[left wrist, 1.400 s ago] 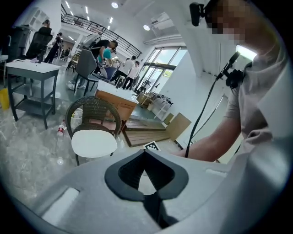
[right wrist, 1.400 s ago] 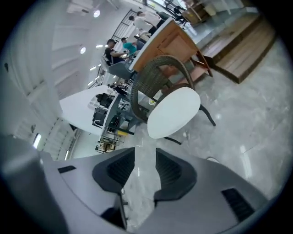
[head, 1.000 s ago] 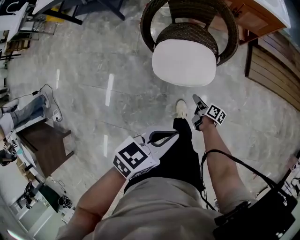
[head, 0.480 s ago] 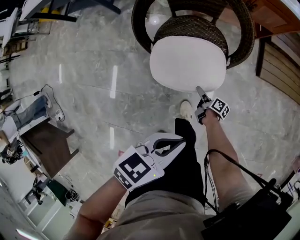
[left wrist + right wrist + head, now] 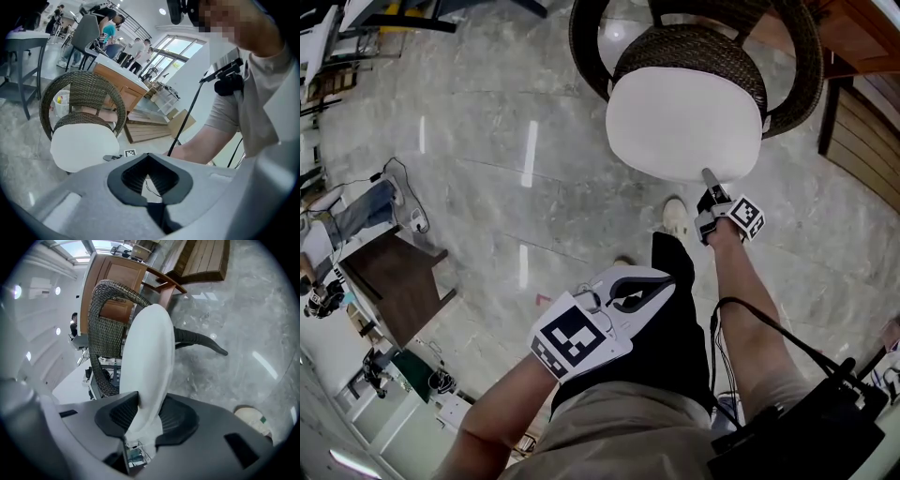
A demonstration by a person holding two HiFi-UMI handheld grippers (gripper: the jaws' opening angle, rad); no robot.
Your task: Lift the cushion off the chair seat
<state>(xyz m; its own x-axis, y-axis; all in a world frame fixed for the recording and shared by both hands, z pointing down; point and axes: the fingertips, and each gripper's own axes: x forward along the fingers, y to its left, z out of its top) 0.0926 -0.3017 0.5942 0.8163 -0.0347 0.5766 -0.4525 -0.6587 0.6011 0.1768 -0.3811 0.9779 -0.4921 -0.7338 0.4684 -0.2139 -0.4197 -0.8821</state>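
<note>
A round white cushion (image 5: 684, 122) lies on the seat of a dark wicker chair (image 5: 694, 49). My right gripper (image 5: 709, 177) reaches the cushion's near edge. In the right gripper view the cushion (image 5: 147, 352) stands edge-on between the two dark pads, and the closing jaws pinch its rim at my right gripper (image 5: 149, 405). My left gripper (image 5: 662, 279) hangs low over the person's dark trouser leg, well short of the chair. Its jaws are shut, tips together, nothing between them. The left gripper view shows the cushion (image 5: 82, 150) and chair (image 5: 82, 86) beyond my left gripper (image 5: 149, 156).
A pale shoe (image 5: 675, 217) stands on the marble floor just below the cushion. A wooden cabinet (image 5: 862, 37) and slatted boards (image 5: 874, 131) lie right of the chair. A dark low table (image 5: 389, 281) and cables sit at the left. People stand far back.
My right gripper has moved forward from beside the shoe to the cushion's near edge and now has that edge between its jaws. The left gripper has shifted only slightly.
</note>
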